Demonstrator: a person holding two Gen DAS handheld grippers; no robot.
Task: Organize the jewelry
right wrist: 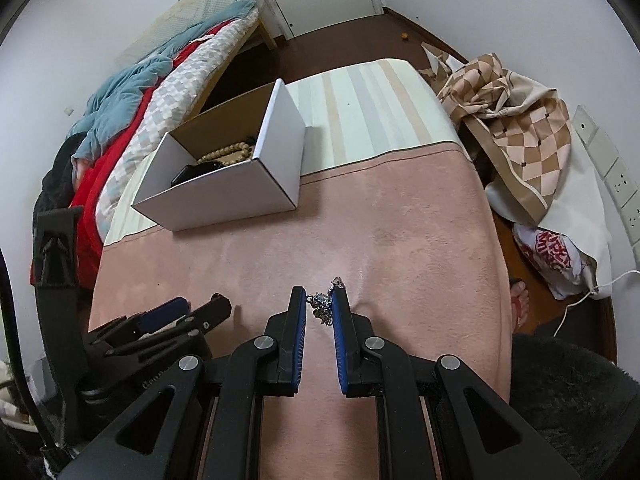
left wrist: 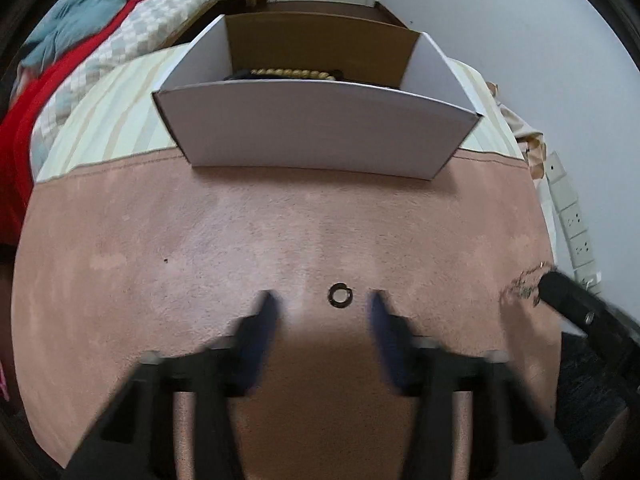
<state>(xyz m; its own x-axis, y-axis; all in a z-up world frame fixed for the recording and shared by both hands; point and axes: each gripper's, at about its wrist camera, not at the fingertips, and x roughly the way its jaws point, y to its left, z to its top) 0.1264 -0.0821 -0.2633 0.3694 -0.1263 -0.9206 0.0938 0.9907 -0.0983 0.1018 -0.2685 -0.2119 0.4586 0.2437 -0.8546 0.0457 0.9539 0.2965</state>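
Observation:
A small dark ring (left wrist: 339, 295) lies on the pink blanket (left wrist: 240, 240) between the tips of my open left gripper (left wrist: 324, 304), nearer the right finger. My right gripper (right wrist: 320, 304) has its jaws closed in around a silver chain bracelet (right wrist: 322, 306) lying on the blanket; the bracelet (left wrist: 522, 284) shows beside the right gripper's finger in the left wrist view. A white cardboard box (left wrist: 316, 128) stands ahead, holding a gold bead necklace (left wrist: 294, 73) and a dark item (right wrist: 196, 172). The left gripper (right wrist: 176, 312) shows at left in the right wrist view.
The blanket covers a table with a striped cloth (right wrist: 368, 108) at its far end. A bed with red and blue bedding (right wrist: 132, 112) is at left. A checked cloth (right wrist: 516, 136) and a bag (right wrist: 552, 260) lie at right, by wall sockets (left wrist: 576, 224).

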